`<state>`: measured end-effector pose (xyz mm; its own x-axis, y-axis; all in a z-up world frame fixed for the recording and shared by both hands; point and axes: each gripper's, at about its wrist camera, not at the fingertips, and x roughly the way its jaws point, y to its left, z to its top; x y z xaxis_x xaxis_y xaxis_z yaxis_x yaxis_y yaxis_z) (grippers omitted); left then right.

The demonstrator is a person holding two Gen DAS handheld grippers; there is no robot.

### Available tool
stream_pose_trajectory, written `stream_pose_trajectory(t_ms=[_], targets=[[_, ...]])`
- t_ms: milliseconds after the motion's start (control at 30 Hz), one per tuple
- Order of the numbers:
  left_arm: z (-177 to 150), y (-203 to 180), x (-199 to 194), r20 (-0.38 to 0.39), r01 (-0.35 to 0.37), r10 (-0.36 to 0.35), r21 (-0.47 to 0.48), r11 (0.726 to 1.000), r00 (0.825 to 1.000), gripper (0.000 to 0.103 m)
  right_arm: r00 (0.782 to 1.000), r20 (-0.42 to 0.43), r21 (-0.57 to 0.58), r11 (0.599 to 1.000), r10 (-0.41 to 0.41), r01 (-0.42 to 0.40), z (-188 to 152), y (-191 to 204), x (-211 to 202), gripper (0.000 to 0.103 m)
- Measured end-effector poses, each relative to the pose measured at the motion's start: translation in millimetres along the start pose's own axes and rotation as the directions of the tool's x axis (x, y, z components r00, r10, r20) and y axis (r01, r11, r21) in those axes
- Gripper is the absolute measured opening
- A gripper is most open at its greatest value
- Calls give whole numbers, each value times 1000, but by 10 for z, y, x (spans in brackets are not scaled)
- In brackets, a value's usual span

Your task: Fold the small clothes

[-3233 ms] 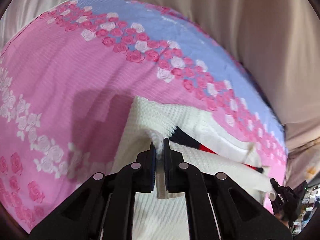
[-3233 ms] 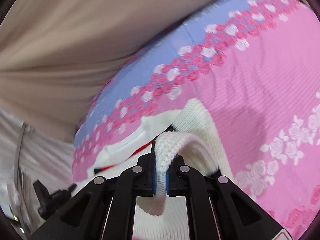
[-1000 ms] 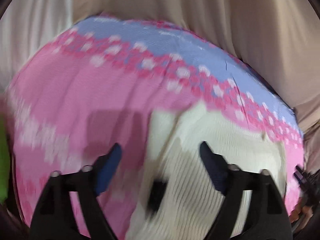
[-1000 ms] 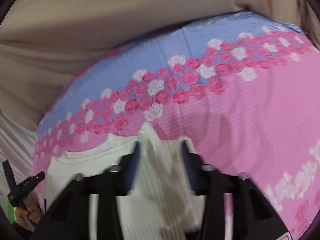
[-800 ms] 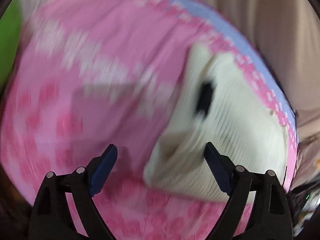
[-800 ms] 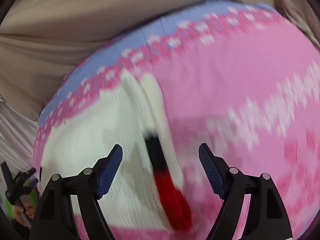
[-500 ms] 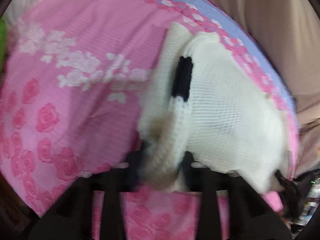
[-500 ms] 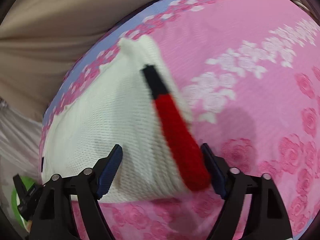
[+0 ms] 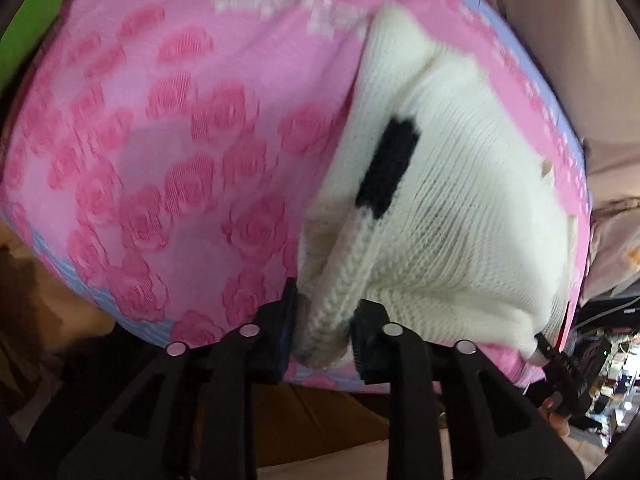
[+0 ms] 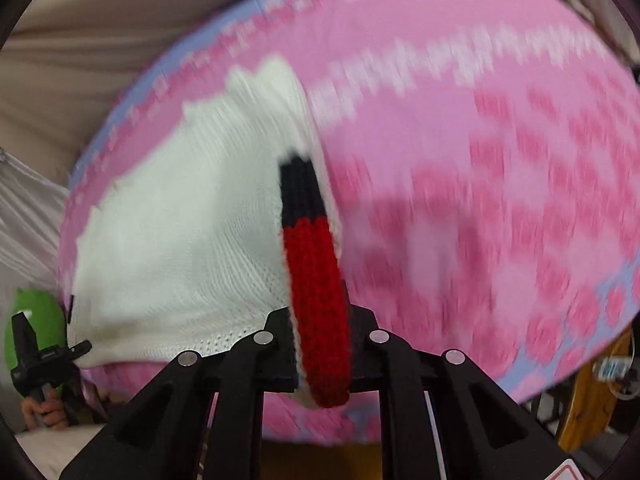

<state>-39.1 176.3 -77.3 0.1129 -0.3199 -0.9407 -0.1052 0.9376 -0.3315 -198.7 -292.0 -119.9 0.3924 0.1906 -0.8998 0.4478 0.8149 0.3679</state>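
Observation:
A cream knitted sweater (image 9: 460, 208) lies folded on a pink rose-patterned bedspread (image 9: 180, 160). My left gripper (image 9: 324, 320) has the cream ribbed cuff between its pads at the sweater's near left corner; the jaws are opening slightly while still pressing on it. A black band (image 9: 388, 168) crosses that sleeve. In the right wrist view the sweater (image 10: 180, 232) spreads to the left, and my right gripper (image 10: 320, 332) is closing on the red cuff (image 10: 316, 288) of the other sleeve, which fills the gap between the pads.
The bedspread (image 10: 480, 200) reaches far to the right, with its near edge just below the grippers. Beige cloth (image 9: 580, 40) hangs behind the bed. A green object (image 10: 40, 316) sits at the left edge, above a hand (image 10: 40, 408). A wooden piece (image 10: 592, 392) stands at lower right.
Both grippers let go at the sweater's far edge, opened wide, swept down to its near edge and closed on the two sleeve cuffs there.

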Motion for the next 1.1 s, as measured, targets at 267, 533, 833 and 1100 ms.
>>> stream_pose_trajectory(t_ms=[267, 533, 833, 1100], targets=[[877, -678, -346, 261, -2, -39, 153, 988, 964, 65, 963, 268, -68, 996, -31, 51, 624, 358, -542, 69], [1255, -931, 280, 159, 64, -89, 158, 985, 983, 7, 983, 173, -144, 986, -56, 82, 1416, 768, 374, 21], [1506, -901, 553, 160, -67, 41, 165, 984, 986, 11, 979, 204, -93, 995, -3, 23, 1852, 780, 265, 8], [935, -475, -178, 313, -112, 81, 83, 990, 946, 72, 946, 324, -138, 989, -13, 61, 1481, 1017, -248, 21]])
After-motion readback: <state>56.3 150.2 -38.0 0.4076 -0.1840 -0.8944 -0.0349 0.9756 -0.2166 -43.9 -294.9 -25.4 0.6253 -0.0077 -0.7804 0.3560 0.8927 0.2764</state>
